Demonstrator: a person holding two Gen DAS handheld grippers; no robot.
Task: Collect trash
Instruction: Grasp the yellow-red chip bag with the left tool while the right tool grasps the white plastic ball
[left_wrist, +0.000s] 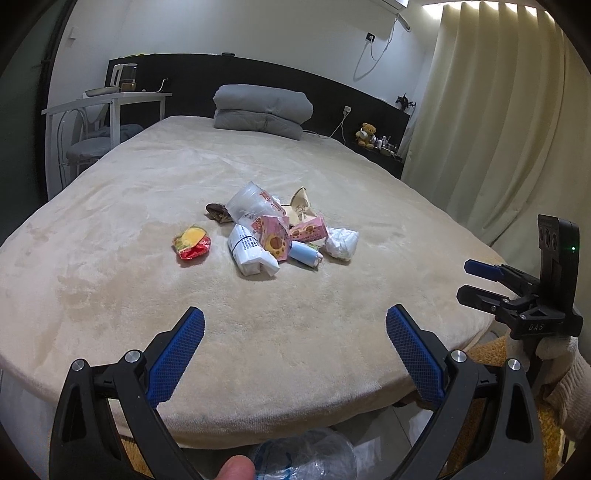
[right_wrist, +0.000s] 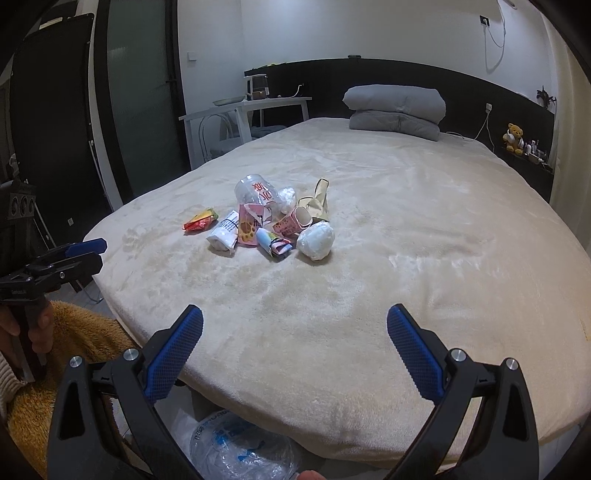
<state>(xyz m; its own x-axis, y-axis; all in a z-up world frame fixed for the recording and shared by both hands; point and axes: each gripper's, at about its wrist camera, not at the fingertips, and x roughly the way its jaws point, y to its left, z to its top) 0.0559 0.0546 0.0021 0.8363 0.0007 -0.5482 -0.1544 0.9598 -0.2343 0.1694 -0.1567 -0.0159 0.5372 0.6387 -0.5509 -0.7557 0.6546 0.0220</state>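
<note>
A heap of trash lies mid-bed: a red-yellow snack wrapper (left_wrist: 191, 243) (right_wrist: 200, 220), a white printed packet (left_wrist: 251, 251) (right_wrist: 224, 236), pink cartons (left_wrist: 275, 236) (right_wrist: 248, 228), a clear plastic bag (left_wrist: 251, 201) (right_wrist: 256, 190), a crumpled white tissue (left_wrist: 341, 242) (right_wrist: 316, 240), a small blue roll (left_wrist: 303, 254) and a brown wrapper (left_wrist: 218, 213). My left gripper (left_wrist: 295, 325) is open over the bed's near edge, nothing between its fingers. My right gripper (right_wrist: 295, 325) is open too and holds nothing. Each gripper shows at the other view's side, the right (left_wrist: 469, 282) and the left (right_wrist: 94, 251).
A beige blanket covers the bed (left_wrist: 184, 166). A folded grey duvet (left_wrist: 262, 110) lies at the head. A clear plastic bag (right_wrist: 240, 446) (left_wrist: 306, 458) sits on the floor below the near edge. A white table (left_wrist: 107, 101) stands left, curtains (left_wrist: 498, 129) right, a teddy bear (left_wrist: 366, 134) on the shelf.
</note>
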